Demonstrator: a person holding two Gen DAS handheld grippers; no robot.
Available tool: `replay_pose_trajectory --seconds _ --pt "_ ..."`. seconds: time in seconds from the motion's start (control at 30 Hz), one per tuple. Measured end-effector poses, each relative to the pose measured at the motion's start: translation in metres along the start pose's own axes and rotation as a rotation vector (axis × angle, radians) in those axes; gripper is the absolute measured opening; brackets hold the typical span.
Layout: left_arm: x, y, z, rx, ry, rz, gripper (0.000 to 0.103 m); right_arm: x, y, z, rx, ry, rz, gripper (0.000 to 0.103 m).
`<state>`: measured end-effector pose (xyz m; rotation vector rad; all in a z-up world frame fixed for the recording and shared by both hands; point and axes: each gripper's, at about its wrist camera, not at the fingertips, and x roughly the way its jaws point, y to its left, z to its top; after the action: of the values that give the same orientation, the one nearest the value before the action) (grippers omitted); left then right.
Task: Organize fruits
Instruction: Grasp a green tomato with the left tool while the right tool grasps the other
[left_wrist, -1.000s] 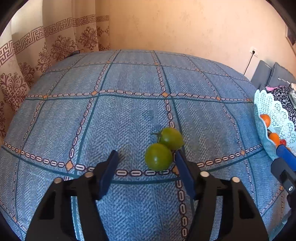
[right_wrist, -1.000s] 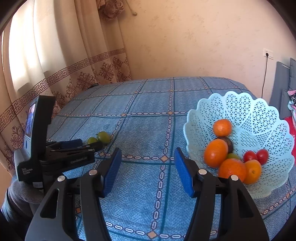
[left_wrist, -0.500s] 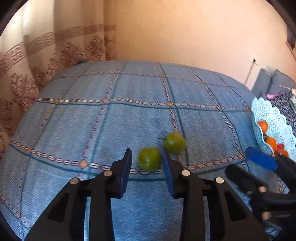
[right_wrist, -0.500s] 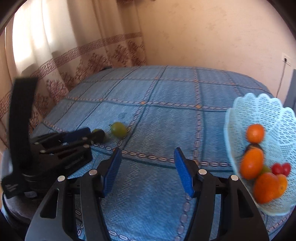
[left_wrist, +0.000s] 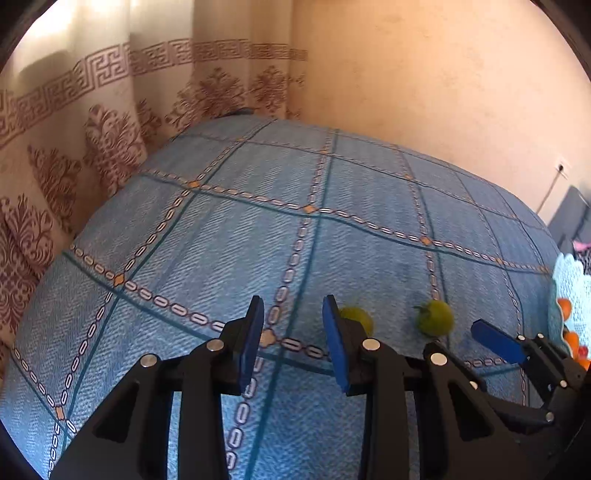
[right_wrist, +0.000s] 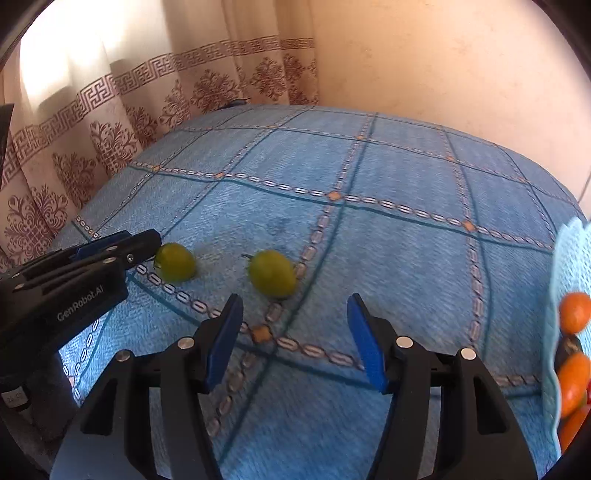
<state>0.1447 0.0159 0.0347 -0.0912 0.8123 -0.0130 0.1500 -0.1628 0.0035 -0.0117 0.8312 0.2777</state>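
Note:
Two green fruits lie apart on the blue patterned bedspread. In the left wrist view, the nearer green fruit sits just right of my left gripper, outside its narrow-open, empty jaws; the second green fruit lies further right. In the right wrist view, the same two show as a left fruit and a right fruit. My right gripper is open and empty, just short of the right fruit. The white lattice basket with oranges is at the right edge.
The left gripper's body reaches in from the left in the right wrist view, beside the left fruit. The right gripper's blue finger shows in the left wrist view. Curtains and a wall border the bed's far side.
My left gripper swung left, so the green fruit that was between its jaws now lies outside them on the right. My right gripper moved left toward the fruits, and the basket slid to the frame edge.

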Motion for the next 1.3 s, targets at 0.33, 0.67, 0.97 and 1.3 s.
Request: replay_pose_trajectory --seconds 0.33,0.67,0.97,1.3 --pt "-0.001 0.008 0.001 -0.04 0.002 0.006 0.034 0.019 0.007 0.015 0.015 0.016 0.013 0.058" --pt "0.001 0.008 0.001 -0.032 0.01 -0.011 0.034 0.016 0.004 0.013 0.025 0.012 0.011 0.03" --pt "-0.002 -0.012 -0.007 0.041 0.019 -0.094 0.035 -0.009 -0.02 0.006 0.111 -0.036 -0.018 0.03" --pt "-0.008 -0.042 -0.021 0.107 0.037 -0.218 0.064 -0.043 -0.044 0.003 0.166 -0.12 -0.069 0.029"
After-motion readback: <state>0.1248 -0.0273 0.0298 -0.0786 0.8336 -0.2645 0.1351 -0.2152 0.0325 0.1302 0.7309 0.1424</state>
